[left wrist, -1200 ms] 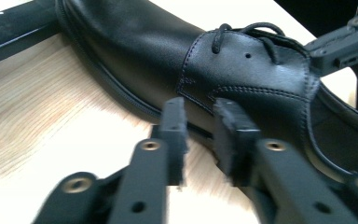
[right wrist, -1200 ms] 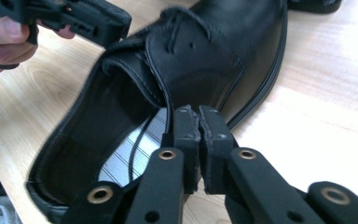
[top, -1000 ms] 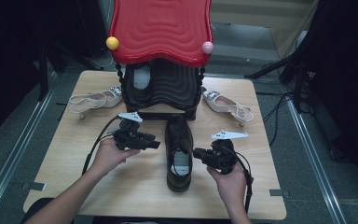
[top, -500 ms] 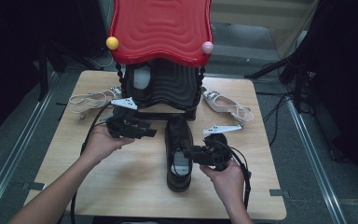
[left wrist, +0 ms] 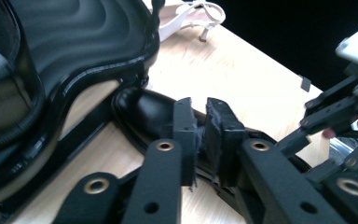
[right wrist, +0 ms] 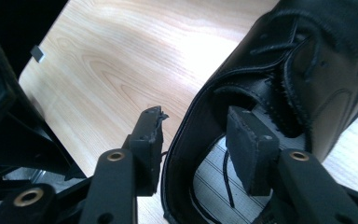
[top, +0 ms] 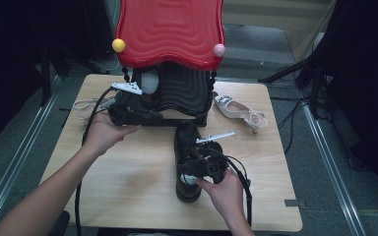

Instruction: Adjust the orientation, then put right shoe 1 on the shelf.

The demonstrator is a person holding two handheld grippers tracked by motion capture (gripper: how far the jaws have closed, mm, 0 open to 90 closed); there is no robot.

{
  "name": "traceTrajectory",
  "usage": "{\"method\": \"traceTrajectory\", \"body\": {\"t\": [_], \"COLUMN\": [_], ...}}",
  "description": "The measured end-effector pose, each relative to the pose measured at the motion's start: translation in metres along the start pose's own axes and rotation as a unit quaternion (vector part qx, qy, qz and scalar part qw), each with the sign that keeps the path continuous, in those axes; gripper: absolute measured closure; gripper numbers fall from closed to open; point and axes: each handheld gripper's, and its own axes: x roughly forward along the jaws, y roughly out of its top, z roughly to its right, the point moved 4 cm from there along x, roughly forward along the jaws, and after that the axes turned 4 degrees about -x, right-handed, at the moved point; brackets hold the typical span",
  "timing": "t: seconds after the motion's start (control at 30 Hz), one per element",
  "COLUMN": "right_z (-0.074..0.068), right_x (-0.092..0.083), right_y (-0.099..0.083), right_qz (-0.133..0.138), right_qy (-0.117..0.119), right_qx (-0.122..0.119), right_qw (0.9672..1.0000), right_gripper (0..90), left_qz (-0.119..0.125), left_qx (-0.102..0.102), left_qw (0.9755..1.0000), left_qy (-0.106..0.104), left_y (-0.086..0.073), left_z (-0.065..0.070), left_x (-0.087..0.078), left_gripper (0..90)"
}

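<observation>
A black lace-up shoe lies on the wooden table, toe toward the stand. My right gripper is open over its opening. In the right gripper view the jaws have just been opening; they straddle the shoe's side wall, one pad inside, neither pressing. My left gripper hovers by the foot of the black stand. Its jaws have just been closing and stand almost together with nothing between them, pointed at the shoe's toe.
A red wavy shelf with a yellow ball and a pink ball tops the stand. One white sandal lies at the right, another at the left behind my left hand.
The left hand has lifted its gripper away from the table toward the stand's foot. The right gripper has slid left from beside the shoe onto its opening.
</observation>
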Motion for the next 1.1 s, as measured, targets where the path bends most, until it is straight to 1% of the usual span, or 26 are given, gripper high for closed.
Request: {"method": "traceTrajectory", "body": {"t": [0.03,0.07,0.1,0.17,0.2,0.27,0.33,0.43,0.47,0.5,0.6,0.63,0.67,0.77,0.8,0.9,0.93,0.97,1.0,1.03,1.1], "right_z": [0.000,0.000,0.000,-0.001,-0.002,-0.001,-0.001,-0.002,-0.002,-0.002,-0.003,-0.004,-0.005,-0.004,-0.004,-0.002,-0.002,-0.002,-0.002,-0.002,-0.004], "right_x": [0.003,0.005,0.007,0.010,0.012,0.014,0.020,0.026,0.029,0.031,0.039,0.041,0.044,0.051,0.052,0.054,0.054,0.056,0.057,0.057,0.061], "right_y": [0.000,0.000,0.000,0.001,0.002,0.002,0.003,0.003,0.004,0.005,0.005,0.006,0.006,0.006,0.006,0.006,0.006,0.006,0.005,0.005,0.004], "right_qz": [-0.006,-0.008,-0.011,-0.014,-0.016,-0.018,-0.024,-0.029,-0.030,-0.033,-0.040,-0.043,-0.046,-0.052,-0.052,-0.055,-0.055,-0.057,-0.059,-0.059,-0.066], "right_qy": [0.000,-0.003,-0.003,-0.001,-0.001,-0.004,-0.002,-0.001,0.000,-0.001,-0.005,-0.004,-0.006,-0.013,-0.016,-0.023,-0.023,-0.027,-0.031,-0.031,-0.045], "right_qx": [0.003,0.002,0.003,0.000,0.001,0.000,0.004,0.011,0.013,0.014,0.016,0.017,0.017,0.005,-0.003,-0.006,-0.006,-0.008,-0.008,-0.008,-0.012], "right_qw": [1.0000,1.0000,0.9999,0.9999,0.9999,0.9998,0.9997,0.9995,0.9995,0.9994,0.9991,0.9989,0.9988,0.9985,0.9985,0.9982,0.9982,0.9980,0.9977,0.9977,0.9967], "right_gripper": [56.6,56.0,55.5,54.6,54.7,54.7,54.2,54.0,53.9,54.0,54.0,54.0,54.0,53.4,53.3,56.0,56.0,56.5,56.5,56.5,56.7], "left_qz": [-0.003,-0.003,-0.005,-0.006,-0.006,-0.006,-0.001,0.008,0.008,0.008,0.009,0.006,0.007,0.001,0.003,0.009,0.009,0.016,0.017,0.017,0.020], "left_qx": [0.004,0.004,0.007,0.006,0.006,0.007,0.010,0.007,0.007,0.009,0.015,0.017,0.019,0.020,0.021,0.025,0.025,0.027,0.031,0.031,0.033], "left_qw": [1.0000,1.0000,1.0000,1.0000,1.0000,1.0000,0.9999,0.9999,0.9999,0.9999,0.9999,0.9998,0.9998,0.9998,0.9997,0.9997,0.9997,0.9995,0.9994,0.9994,0.9992], "left_qy": [0.003,0.003,0.003,-0.001,-0.001,-0.003,0.001,-0.006,-0.006,-0.003,-0.002,-0.005,-0.003,-0.007,-0.008,-0.002,-0.002,0.000,0.003,0.003,0.009], "left_y": [0.003,0.003,0.008,0.015,0.015,0.020,0.028,0.036,0.036,0.041,0.051,0.055,0.059,0.067,0.070,0.079,0.079,0.086,0.091,0.091,0.100], "left_z": [0.000,0.000,0.000,-0.001,-0.001,-0.001,-0.001,-0.002,-0.002,-0.001,0.001,0.001,0.001,-0.001,-0.002,-0.003,-0.003,-0.002,-0.002,-0.002,0.000], "left_x": [-0.001,-0.001,-0.003,-0.005,-0.005,-0.007,-0.009,-0.011,-0.011,-0.013,-0.016,-0.017,-0.019,-0.021,-0.021,-0.024,-0.024,-0.028,-0.030,-0.030,-0.035], "left_gripper": [83.7,84.3,84.3,84.5,84.5,84.7,84.7,84.7,84.7,84.7,84.7,84.7,84.7,84.5,84.5,84.6,84.6,84.6,84.5,84.6,84.5]}}
